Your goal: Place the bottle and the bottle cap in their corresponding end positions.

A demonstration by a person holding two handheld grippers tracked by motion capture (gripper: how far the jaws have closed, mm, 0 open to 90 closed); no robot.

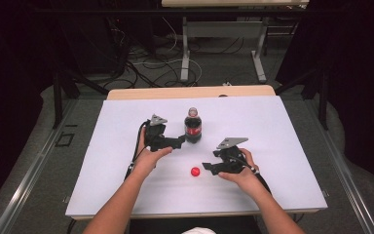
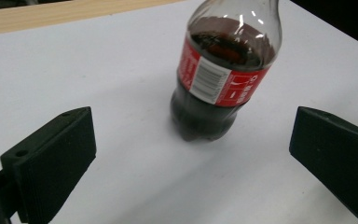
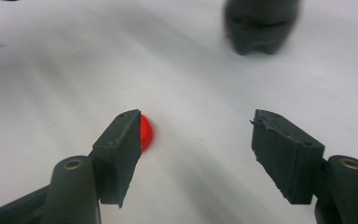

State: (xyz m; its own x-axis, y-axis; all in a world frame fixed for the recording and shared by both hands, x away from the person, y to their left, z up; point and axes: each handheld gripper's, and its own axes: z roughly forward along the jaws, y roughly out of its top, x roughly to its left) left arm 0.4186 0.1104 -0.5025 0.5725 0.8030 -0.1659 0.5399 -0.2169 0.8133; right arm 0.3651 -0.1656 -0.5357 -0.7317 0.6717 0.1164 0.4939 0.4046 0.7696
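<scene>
left gripper (image 1: pixel 179 142) jaws spread beside cola bottle (image 1: pixel 193 126) | right gripper (image 1: pixel 207 167) jaws spread, red cap (image 1: pixel 195 171) just beside

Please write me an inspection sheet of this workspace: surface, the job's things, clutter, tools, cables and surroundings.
Surface: white rectangular tabletop, wooden edge at the far side.
Job's things: clear plastic cola bottle with red label, upright, no cap on it; small round red cap lying on the surface, apart from the bottle.
Clutter: nothing seen.
Tools: left tool open, close to the bottle, not touching; right tool open, beside the cap, nothing between its jaws.
Cables: black cable trails from the left tool.
Surroundings: grey floor with loose cables, metal table legs behind.
</scene>
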